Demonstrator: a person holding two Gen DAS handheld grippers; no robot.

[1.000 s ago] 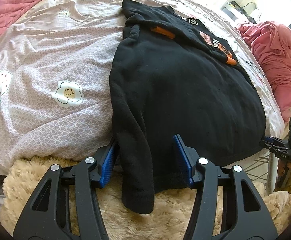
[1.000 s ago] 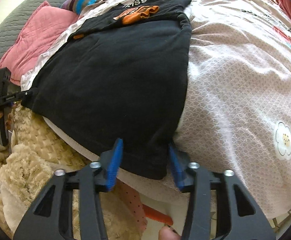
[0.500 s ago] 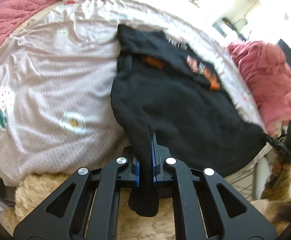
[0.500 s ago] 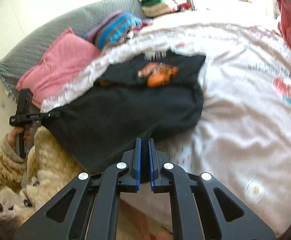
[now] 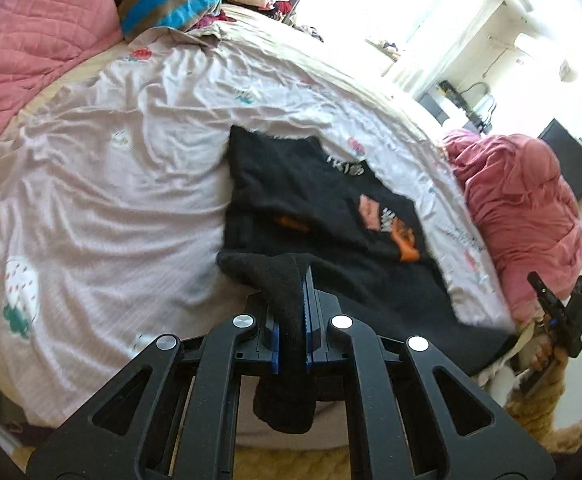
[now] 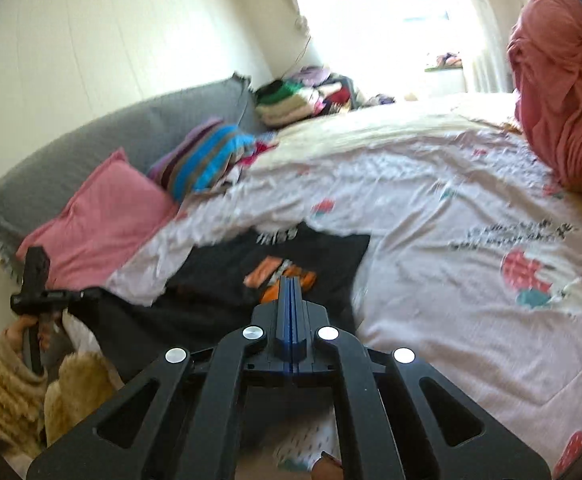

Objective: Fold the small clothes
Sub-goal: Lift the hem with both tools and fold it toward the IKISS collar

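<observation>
My left gripper (image 5: 294,312), black with blue pads, has its jaws clamped on a fold of the black fleece garment (image 5: 331,224), angled downward. My right gripper (image 6: 290,312) is fully closed, pads together; whether cloth sits between them I cannot tell. A hand in a fuzzy tan sleeve (image 6: 11,376) grips the left handle.

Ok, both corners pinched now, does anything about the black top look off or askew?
Slightly: the black top lies skewed across the bedsheet, and a thick bunched roll of fabric, not a flat hem, sits in the left gripper. Nothing looks damaged.
</observation>
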